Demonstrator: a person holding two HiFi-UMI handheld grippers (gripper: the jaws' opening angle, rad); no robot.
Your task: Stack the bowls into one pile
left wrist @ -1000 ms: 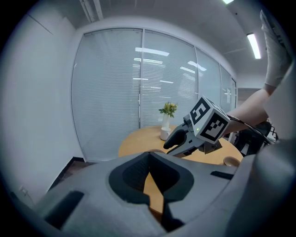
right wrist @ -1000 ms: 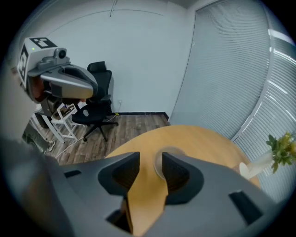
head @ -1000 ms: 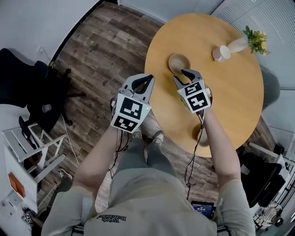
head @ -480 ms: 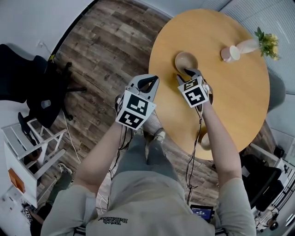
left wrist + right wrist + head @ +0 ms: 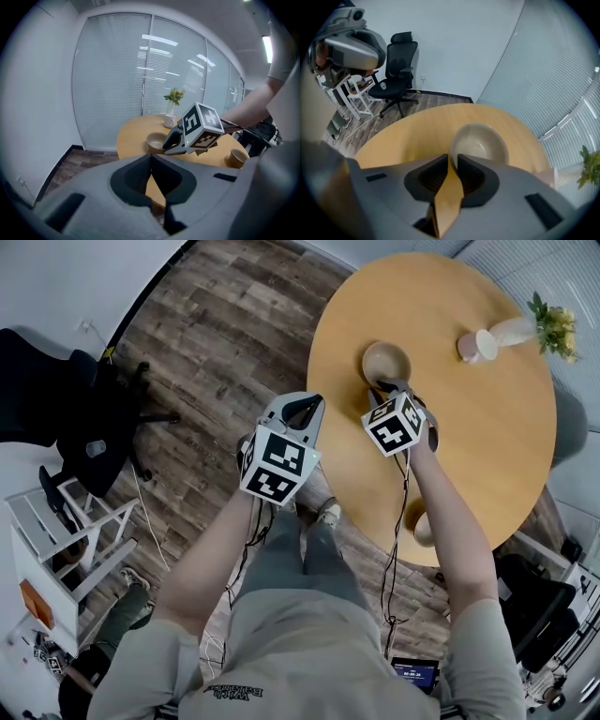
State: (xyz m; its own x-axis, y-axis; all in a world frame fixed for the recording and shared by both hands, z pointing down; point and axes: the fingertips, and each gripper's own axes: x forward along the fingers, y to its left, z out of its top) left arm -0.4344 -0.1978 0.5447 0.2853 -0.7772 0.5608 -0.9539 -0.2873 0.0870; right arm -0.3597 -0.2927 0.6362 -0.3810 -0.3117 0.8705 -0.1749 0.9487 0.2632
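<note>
We judge stacking barely begun: our right claw, jaws just closing, nips the near rim of the cream bowl on the worktop, the brown bowl waits well apart nearer us, and our left claw is closed tight on nothing.

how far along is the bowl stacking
Nothing is stacked: the pale bowl and the brown bowl sit apart on the table. In hand: the right gripper has just been closing its jaws onto the pale bowl's near rim. Still to do: lift it, nest both.
</note>
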